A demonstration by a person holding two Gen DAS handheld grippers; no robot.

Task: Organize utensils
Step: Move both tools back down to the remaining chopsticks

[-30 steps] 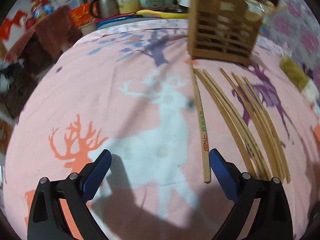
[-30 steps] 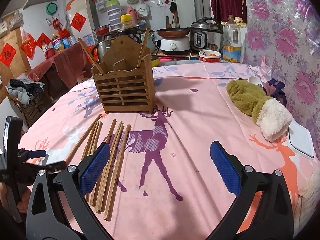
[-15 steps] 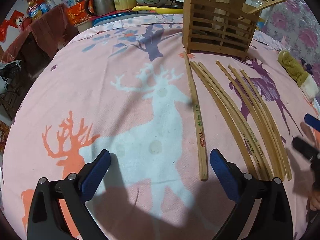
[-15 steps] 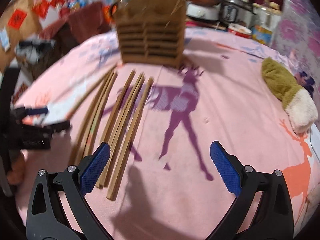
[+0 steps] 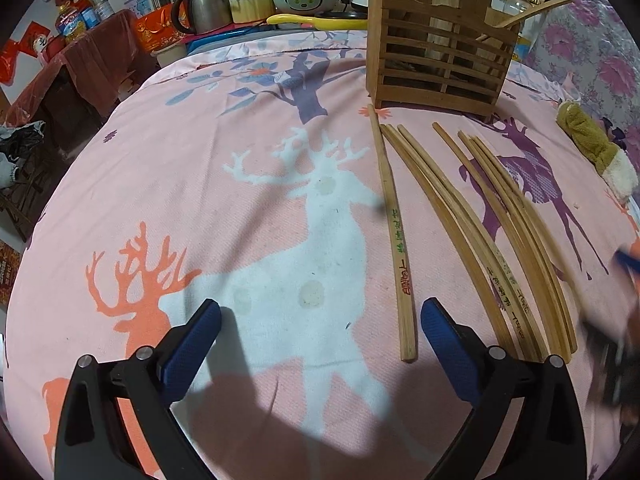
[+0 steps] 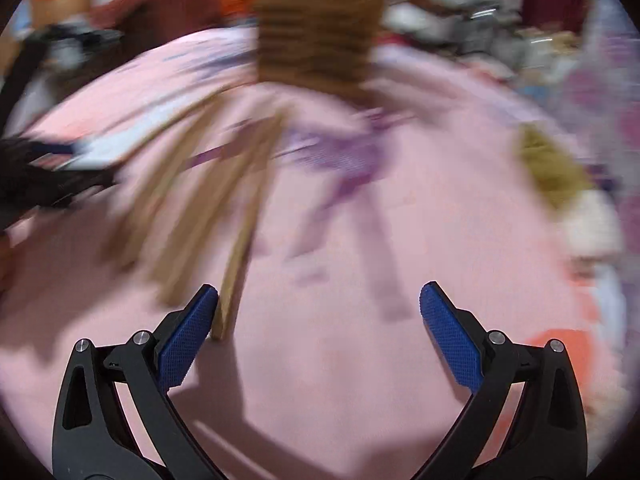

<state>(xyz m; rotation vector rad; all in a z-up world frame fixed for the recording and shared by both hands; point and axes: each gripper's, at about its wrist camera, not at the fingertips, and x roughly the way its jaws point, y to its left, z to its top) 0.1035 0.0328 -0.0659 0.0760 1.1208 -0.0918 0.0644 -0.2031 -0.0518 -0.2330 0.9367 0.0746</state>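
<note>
pink tablecloth (image 5: pixel 200 184), both grippers' fingers (image 5: pixel 192 340) spread wide, chopsticks (image 5: pixel 394 232) ahead

Pink deer-print tablecloth (image 5: pixel 240 184), tan chopsticks (image 5: pixel 394 220)

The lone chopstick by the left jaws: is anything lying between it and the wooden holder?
Nothing visible. The chopstick lies on bare cloth, its far tip just short of the holder. The left gripper is open near its near end.
</note>
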